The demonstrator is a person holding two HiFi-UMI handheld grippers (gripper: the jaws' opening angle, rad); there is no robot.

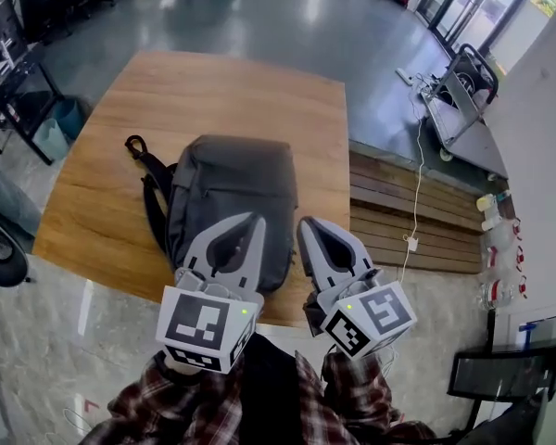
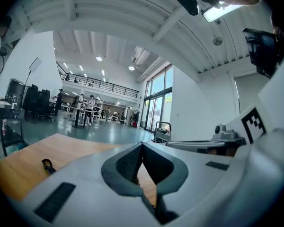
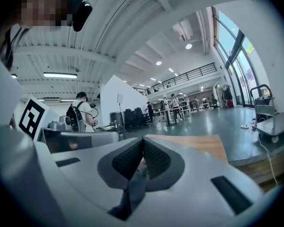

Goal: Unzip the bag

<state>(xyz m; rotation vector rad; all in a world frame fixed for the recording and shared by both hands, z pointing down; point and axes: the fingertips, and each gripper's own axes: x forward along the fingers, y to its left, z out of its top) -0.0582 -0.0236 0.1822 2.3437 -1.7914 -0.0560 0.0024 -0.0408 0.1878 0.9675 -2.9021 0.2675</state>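
Two tools, both with jaws pressed together and empty: left tool (image 1: 251, 221) over the near end of the bag (image 1: 233, 188), right tool (image 1: 308, 223) just beside that end on its right, no visible contact with it. Same shut V in each tool's own view, left tool (image 2: 141, 145) and right tool (image 3: 143, 140), with no fabric or tab between the pads.

Bag: a dark grey backpack, flat on the wooden desk (image 1: 213, 91), close to the near edge and roughly midway between the left and right edges. Long axis from near edge toward far edge, slightly tilted. Straps (image 1: 154, 193) spilling out along the left side, ending in a loop (image 1: 132, 145) toward the far left corner (top end hard to tell from bottom end here).

Likely soft and floppy, smooth enough to slide on the wood, light if unpacked; apt to bunch and drag along when pulled. Zip pull not made out from this height. Probably best handled with one tool pinning the fabric beside the zip track and the other pinching the small pull tab, drawn along the track, not upward.
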